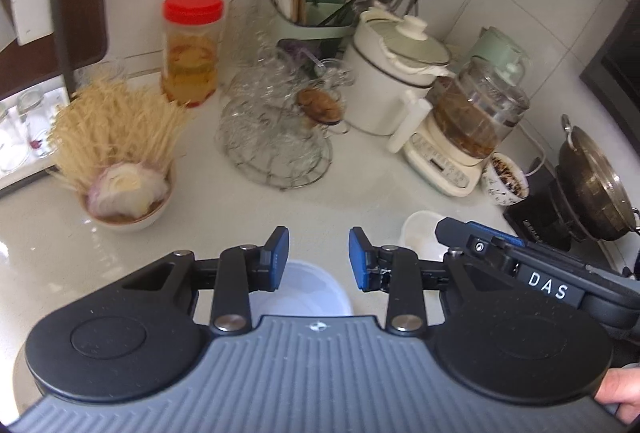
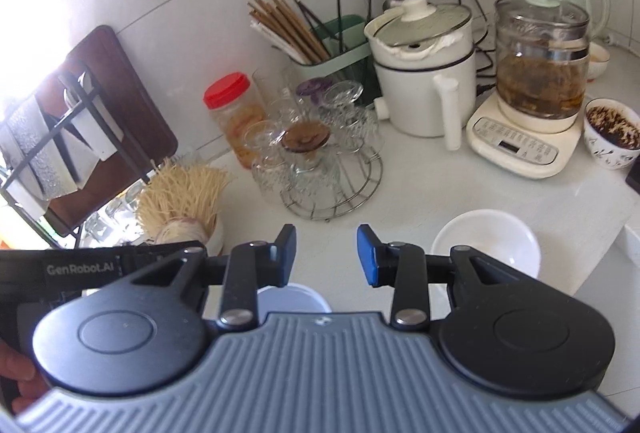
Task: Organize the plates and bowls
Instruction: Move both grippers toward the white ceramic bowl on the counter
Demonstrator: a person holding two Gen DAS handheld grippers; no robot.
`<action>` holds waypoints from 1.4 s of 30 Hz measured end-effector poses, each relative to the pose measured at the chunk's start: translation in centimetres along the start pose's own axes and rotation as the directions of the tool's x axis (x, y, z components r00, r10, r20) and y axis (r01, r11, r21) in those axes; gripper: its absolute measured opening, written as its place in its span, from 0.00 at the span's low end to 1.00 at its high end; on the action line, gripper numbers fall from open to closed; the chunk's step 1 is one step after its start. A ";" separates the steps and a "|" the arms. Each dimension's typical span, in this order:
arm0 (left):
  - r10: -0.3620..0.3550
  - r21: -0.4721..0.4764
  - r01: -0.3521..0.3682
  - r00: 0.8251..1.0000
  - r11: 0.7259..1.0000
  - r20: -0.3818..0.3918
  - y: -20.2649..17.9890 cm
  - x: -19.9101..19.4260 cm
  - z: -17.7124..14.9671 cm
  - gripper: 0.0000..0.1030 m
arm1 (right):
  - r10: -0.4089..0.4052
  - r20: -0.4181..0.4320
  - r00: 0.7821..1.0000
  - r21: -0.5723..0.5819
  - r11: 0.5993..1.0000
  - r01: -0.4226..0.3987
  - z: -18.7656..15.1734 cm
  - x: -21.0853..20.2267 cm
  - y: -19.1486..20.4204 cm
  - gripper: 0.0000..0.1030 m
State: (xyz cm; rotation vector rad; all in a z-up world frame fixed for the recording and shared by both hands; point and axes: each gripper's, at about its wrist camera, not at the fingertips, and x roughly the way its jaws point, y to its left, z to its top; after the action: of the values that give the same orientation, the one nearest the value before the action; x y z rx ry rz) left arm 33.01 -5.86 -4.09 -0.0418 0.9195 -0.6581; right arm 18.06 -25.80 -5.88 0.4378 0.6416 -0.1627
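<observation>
Two grippers are held above a white counter [image 2: 400, 193], each with its jaws parted and nothing gripped between them. The left gripper [image 1: 318, 259] is positioned over a white plate [image 1: 304, 289], which is seen directly below and just near of its fingertips. The right gripper [image 2: 327, 255] is located beside it; a white bowl [image 2: 486, 241] lies just to its right and slightly farther away. The bowl is judged nearer to the right gripper, the plate to the left. Both items are round, so no long axis is to be considered. Farther back, a wire rack of glasses [image 2: 316, 169] and a bowl of dried noodles [image 1: 120, 161] are placed, well clear of either item. No obstruction is seen between grippers and crockery.
</observation>
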 end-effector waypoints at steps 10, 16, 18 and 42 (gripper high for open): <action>-0.051 0.047 0.052 0.998 0.998 -0.024 -3.3 2.3 0.1 0.37 | -0.062 0.019 0.998 0.038 0.997 0.061 0.0 -0.9 -3.0 0.36; -0.068 0.071 0.071 0.997 0.995 -0.045 -5.1 3.9 0.2 0.38 | -0.091 0.033 0.995 0.062 0.994 0.089 0.0 -1.2 -4.6 0.36; -0.068 0.081 0.072 0.996 0.994 -0.052 -5.7 4.5 0.3 0.41 | -0.104 0.036 0.994 0.074 0.992 0.101 0.0 -1.2 -5.2 0.36; -0.046 0.114 0.071 0.977 0.991 -0.206 -10.9 15.3 0.0 0.41 | -0.181 -0.118 0.976 0.254 0.945 0.206 -0.8 2.4 -16.8 0.36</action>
State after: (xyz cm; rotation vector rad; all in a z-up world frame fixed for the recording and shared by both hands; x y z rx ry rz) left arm 34.00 -22.93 -11.77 0.1090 1.0763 -0.7820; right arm 14.87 -40.51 -13.73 0.6435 0.7582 -0.4209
